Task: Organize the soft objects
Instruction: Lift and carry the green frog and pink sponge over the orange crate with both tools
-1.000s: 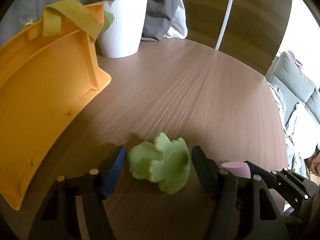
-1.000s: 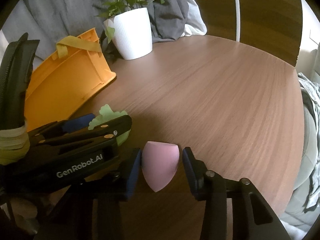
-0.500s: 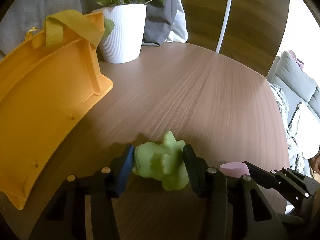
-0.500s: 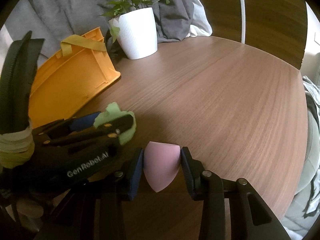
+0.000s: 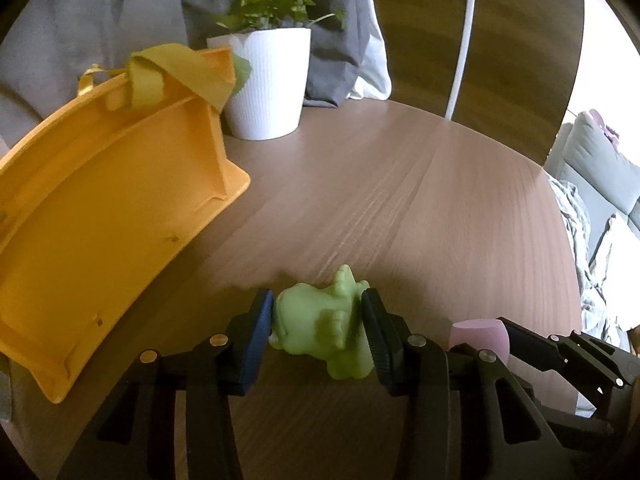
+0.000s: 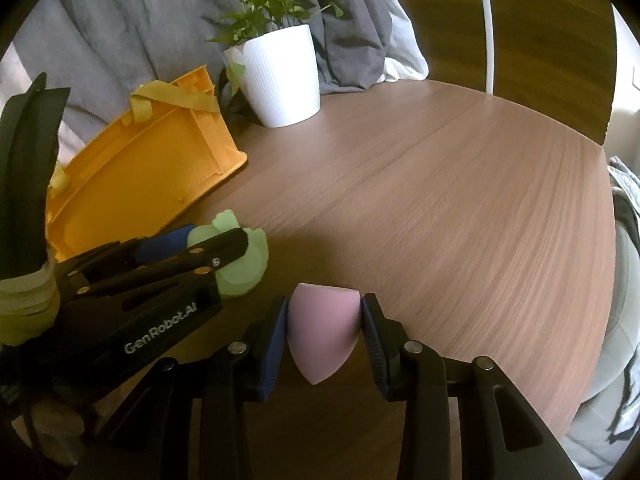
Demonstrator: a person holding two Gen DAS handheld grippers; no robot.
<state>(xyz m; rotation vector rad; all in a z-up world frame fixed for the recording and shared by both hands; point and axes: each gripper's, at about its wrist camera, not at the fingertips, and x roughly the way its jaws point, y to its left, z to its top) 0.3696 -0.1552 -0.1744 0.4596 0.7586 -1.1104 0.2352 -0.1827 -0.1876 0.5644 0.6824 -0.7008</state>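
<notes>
My left gripper [image 5: 318, 320] is shut on a soft green toy [image 5: 320, 326], squeezed between both pads above the round wooden table [image 5: 440, 208]. My right gripper [image 6: 325, 326] is shut on a pink teardrop sponge [image 6: 322, 334], point toward me. The sponge also shows in the left wrist view [image 5: 478, 334], and the green toy in the right wrist view [image 6: 240, 264], held by the left gripper [image 6: 224, 258]. An orange basket [image 5: 100, 216] with a yellow-green strap [image 5: 176, 72] stands on the table's left side, seen from outside.
A white ribbed pot with a green plant [image 5: 272, 84] stands at the back of the table beside the basket. Grey and white cushions [image 6: 120, 40] lie behind. A white pole [image 5: 460, 40] rises behind the table. A sofa [image 5: 600, 176] is at the right.
Both grippers closed from open onto their objects, left on the green toy and right on the pink sponge, and both have lifted a little and moved toward the basket.
</notes>
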